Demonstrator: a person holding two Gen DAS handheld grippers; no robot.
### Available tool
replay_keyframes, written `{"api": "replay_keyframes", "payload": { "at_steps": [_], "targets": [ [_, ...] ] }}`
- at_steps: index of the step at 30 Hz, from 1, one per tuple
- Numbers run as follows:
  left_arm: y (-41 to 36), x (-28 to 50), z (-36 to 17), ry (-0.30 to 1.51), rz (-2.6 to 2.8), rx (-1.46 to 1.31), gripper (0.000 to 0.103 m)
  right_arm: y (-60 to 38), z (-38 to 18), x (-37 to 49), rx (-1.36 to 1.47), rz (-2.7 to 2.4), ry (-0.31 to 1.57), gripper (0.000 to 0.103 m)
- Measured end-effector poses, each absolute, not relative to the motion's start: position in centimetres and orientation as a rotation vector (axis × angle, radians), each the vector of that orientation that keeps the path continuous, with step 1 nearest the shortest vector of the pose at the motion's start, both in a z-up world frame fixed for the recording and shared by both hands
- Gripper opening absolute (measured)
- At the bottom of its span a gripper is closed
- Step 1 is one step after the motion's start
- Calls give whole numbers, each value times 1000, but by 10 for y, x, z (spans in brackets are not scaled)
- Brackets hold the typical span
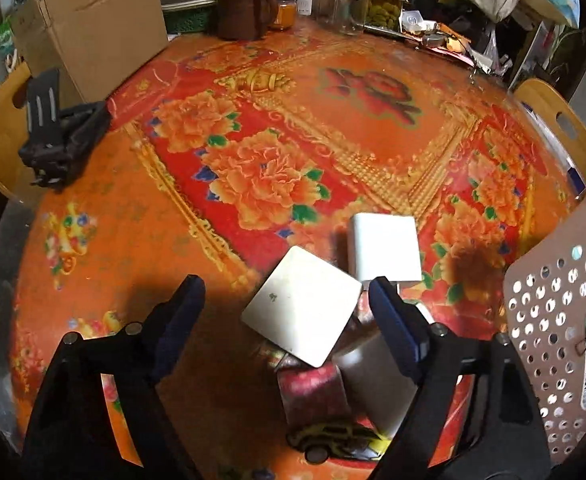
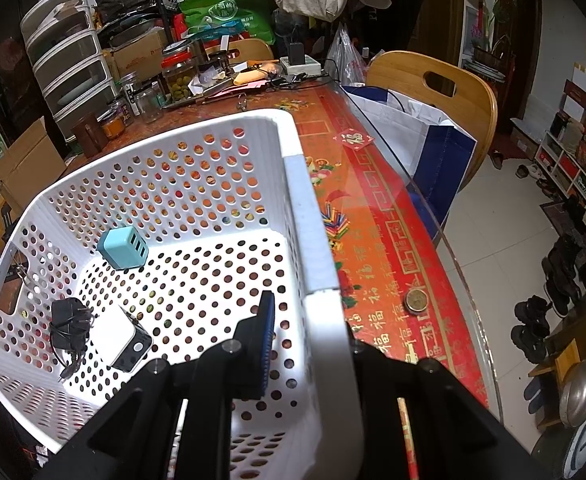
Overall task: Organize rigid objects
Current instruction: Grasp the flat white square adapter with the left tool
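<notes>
White charger (image 1: 303,306) between open left tongs (image 1: 289,300) — seemingly untouched.

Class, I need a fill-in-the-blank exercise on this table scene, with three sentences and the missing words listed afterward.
1. The right hand-held gripper is clamped on the rim of the white perforated ____.
2. Inside the basket, the charger with a row of ports is coloured ____.
3. The left hand-held gripper is ____, its fingers on either side of a white square block.

Missing words: basket; blue; open
</notes>
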State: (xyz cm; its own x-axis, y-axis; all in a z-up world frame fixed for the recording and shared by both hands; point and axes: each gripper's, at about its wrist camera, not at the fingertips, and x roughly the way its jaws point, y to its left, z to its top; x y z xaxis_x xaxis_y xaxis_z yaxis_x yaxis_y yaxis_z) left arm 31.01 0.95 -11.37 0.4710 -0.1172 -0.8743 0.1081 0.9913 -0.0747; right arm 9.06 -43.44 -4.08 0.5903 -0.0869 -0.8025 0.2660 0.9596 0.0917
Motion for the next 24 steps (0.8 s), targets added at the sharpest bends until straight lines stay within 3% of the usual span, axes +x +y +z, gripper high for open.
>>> {"api": "replay_keyframes", "payload": {
  "at_steps": [12, 14, 15, 16, 17, 24],
  "targets": [
    [10, 314, -126, 1086, -114, -49, 82, -434, -41, 91, 209, -208, 920, 17],
    [8, 314, -127, 1084, -102, -37, 78, -434, -41, 91, 208, -208, 920, 17],
    [7, 313, -127, 1080, -98, -30, 72, -434, -41, 91, 209, -207, 920, 17],
    [5, 312, -127, 1076, -92, -25, 58, -434, -41, 91, 209, -207, 920, 17],
    [3, 311, -125, 1065, -86, -18, 56, -434, -41, 91, 209, -207, 919, 17],
    [7, 304, -106, 999, -81, -21, 55, -434, -41, 91, 205, -207, 921, 17]
  ]
}}
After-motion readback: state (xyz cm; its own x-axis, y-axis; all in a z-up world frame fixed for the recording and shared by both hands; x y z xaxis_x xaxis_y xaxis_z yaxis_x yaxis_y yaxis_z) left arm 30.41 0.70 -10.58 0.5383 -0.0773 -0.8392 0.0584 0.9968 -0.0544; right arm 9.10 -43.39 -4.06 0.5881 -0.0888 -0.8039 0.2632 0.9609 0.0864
